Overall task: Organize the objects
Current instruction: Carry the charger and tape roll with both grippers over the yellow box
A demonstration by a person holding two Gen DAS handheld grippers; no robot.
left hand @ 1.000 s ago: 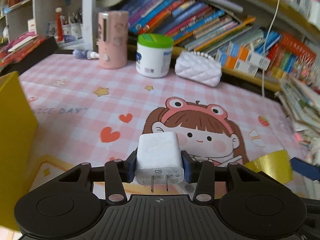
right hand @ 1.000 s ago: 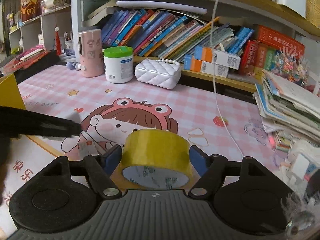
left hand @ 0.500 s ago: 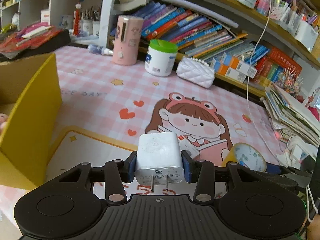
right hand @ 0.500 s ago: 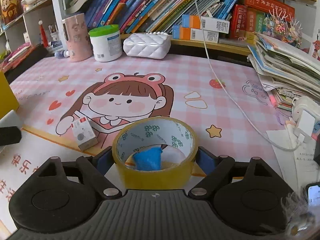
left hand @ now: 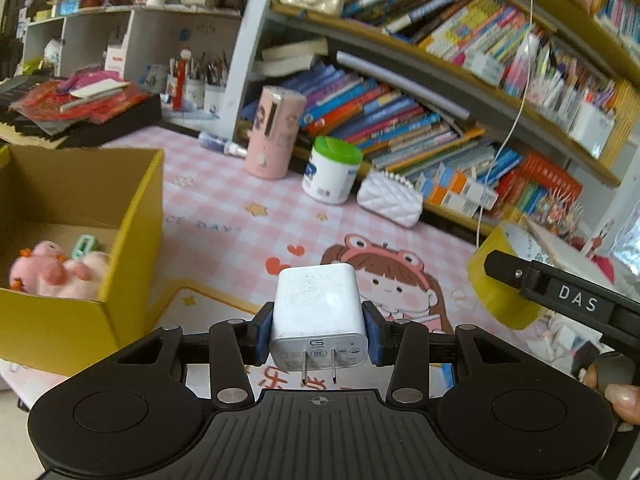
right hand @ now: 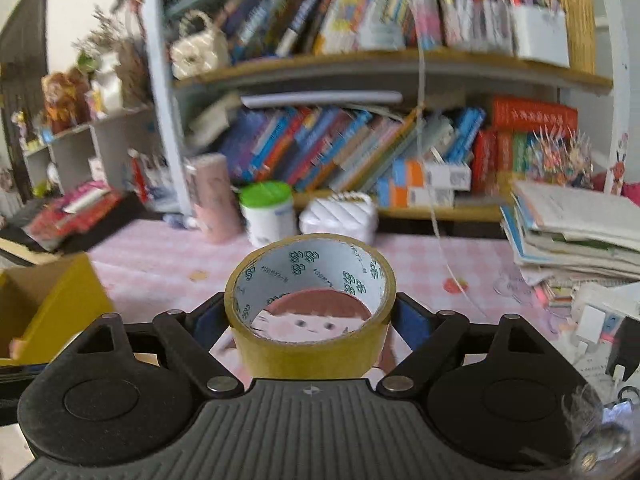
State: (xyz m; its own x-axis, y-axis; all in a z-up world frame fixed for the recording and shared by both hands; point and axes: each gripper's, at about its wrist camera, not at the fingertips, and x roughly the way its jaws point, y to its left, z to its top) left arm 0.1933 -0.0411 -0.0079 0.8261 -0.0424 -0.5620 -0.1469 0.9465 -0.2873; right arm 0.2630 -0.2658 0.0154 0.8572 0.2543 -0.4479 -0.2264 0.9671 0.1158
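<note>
1. While both grippers are carrying something above the pink mat (left hand: 224,216), the white charger (left hand: 318,312) is sitting low in the middle of the left wrist frame, its two metal prongs pointing back toward the camera. It looks light, hard and smooth-sided, so a grip across its flat sides, as it is being held now, seems the safest; the prongs are the part to keep clear.

2. The left gripper (left hand: 318,336) is pinching that charger from both sides, its blue pads pressing on the flat faces, with the jaws drawn in as far as the plastic body allows.

3. The roll of yellow tape (right hand: 310,312) is filling the lower middle of the right wrist frame. It is probably light, stiff around its ring and a little slick on the outer wrap, so it is best held across its width.

4. The right gripper (right hand: 310,320) is standing wide and appears to be clamping the roll from outside on both sides, though the blur and the roll itself are hiding the contact points.

5. The yellow box (left hand: 132,216) is waiting at the left of the left wrist frame, open-topped, with a pink plush toy (left hand: 56,274) already lying inside; I judge it the likely place for both items.
</note>
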